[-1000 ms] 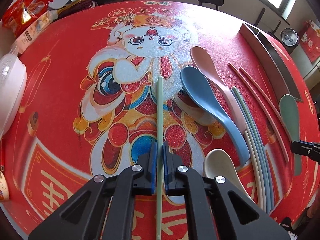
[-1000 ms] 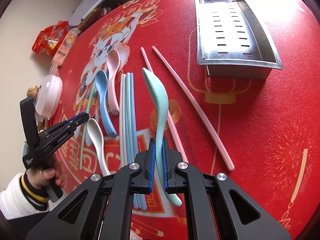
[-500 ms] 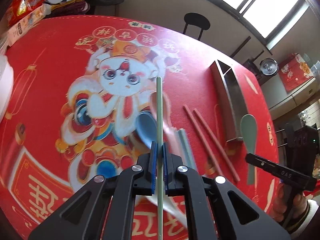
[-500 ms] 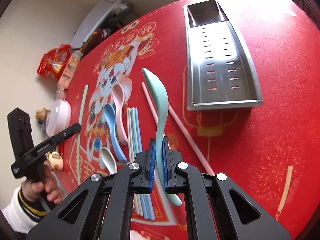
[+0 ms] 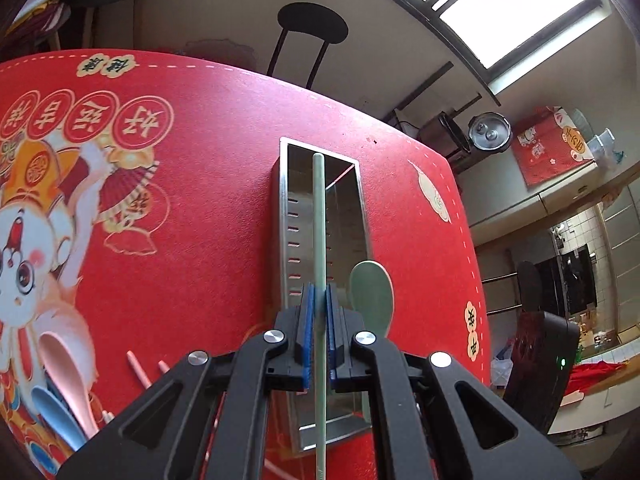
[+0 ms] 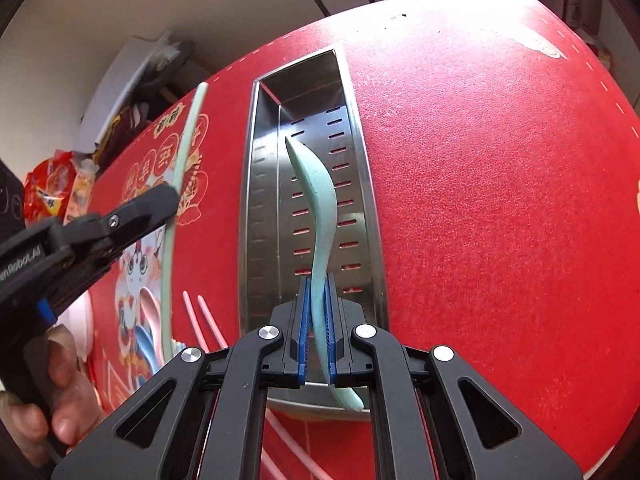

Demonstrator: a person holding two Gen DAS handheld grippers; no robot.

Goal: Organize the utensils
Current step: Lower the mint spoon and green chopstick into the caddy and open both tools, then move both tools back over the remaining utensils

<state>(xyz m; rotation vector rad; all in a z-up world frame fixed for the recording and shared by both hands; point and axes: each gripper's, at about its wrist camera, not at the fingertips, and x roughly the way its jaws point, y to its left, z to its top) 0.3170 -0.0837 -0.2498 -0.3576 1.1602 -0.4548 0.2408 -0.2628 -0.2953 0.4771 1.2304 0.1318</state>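
Note:
My left gripper [image 5: 318, 312] is shut on a pale green chopstick [image 5: 319, 216], held above the long steel utensil tray [image 5: 282, 208] and lined up along it. My right gripper [image 6: 318, 312] is shut on a green spoon [image 6: 318, 196], seen edge-on over the same tray [image 6: 256, 208]. In the left wrist view the spoon's bowl [image 5: 372, 294] hangs just right of the chopstick. In the right wrist view the left gripper [image 6: 160, 204] with its chopstick [image 6: 176, 184] hovers left of the tray, held by a hand [image 6: 60, 392].
Two pink chopsticks [image 6: 202, 318], a pink spoon [image 5: 66, 364] and a blue spoon [image 5: 52, 412] lie on the red printed mat [image 5: 200, 220] left of the tray. A black chair [image 5: 312, 34] stands beyond the table's far edge. Snack packets [image 6: 46, 192] sit far left.
Both grippers have swung from over the utensil pile across to the steel tray, carrying the green chopstick and the green spoon. Each now hangs above the tray instead of beside it.

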